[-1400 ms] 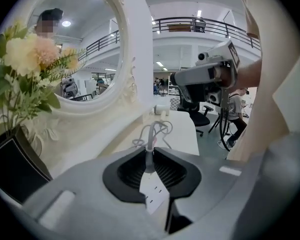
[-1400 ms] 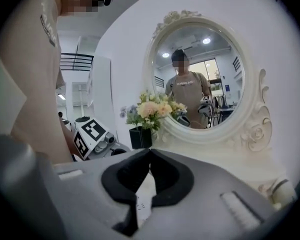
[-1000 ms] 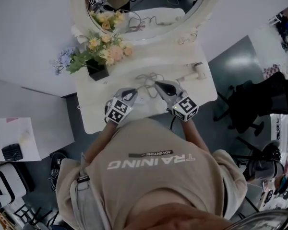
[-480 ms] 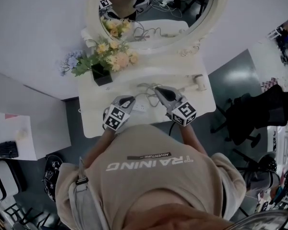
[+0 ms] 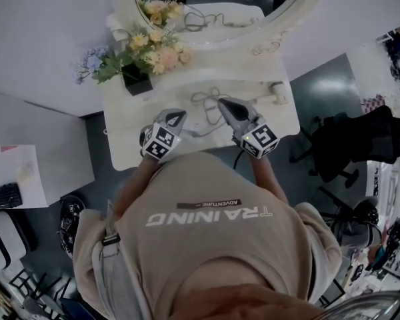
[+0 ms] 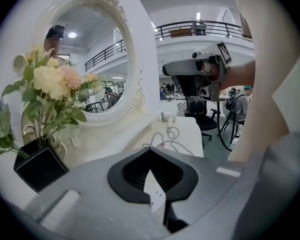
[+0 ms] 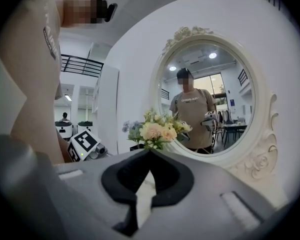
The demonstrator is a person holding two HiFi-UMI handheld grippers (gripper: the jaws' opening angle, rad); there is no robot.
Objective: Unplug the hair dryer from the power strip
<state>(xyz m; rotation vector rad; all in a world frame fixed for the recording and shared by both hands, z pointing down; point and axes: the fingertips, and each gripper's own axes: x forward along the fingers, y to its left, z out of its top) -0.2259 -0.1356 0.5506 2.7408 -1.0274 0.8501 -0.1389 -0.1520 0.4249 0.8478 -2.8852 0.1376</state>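
A white hair dryer (image 5: 275, 92) lies at the right end of the white dressing table (image 5: 130, 153), and its grey cord (image 5: 207, 101) loops across the middle. My left gripper (image 5: 180, 115) is over the table's front and its jaws are shut, tips touching, with nothing between them. Through the gap behind the tips I see a white power strip (image 6: 154, 191) with two slots just below. My right gripper (image 5: 222, 103) hovers to the right above the cord; its jaws also meet at the tips with nothing held. The plug itself is hidden.
A black pot (image 5: 137, 84) of flowers (image 5: 140, 51) stands at the table's back left, before an oval mirror (image 5: 213, 9). A black office chair (image 5: 360, 145) is on the floor to the right. The person's torso covers the table's front edge.
The head view has shifted a little. Both grippers stay over the table's front, and the left gripper's jaws look closer together than before.
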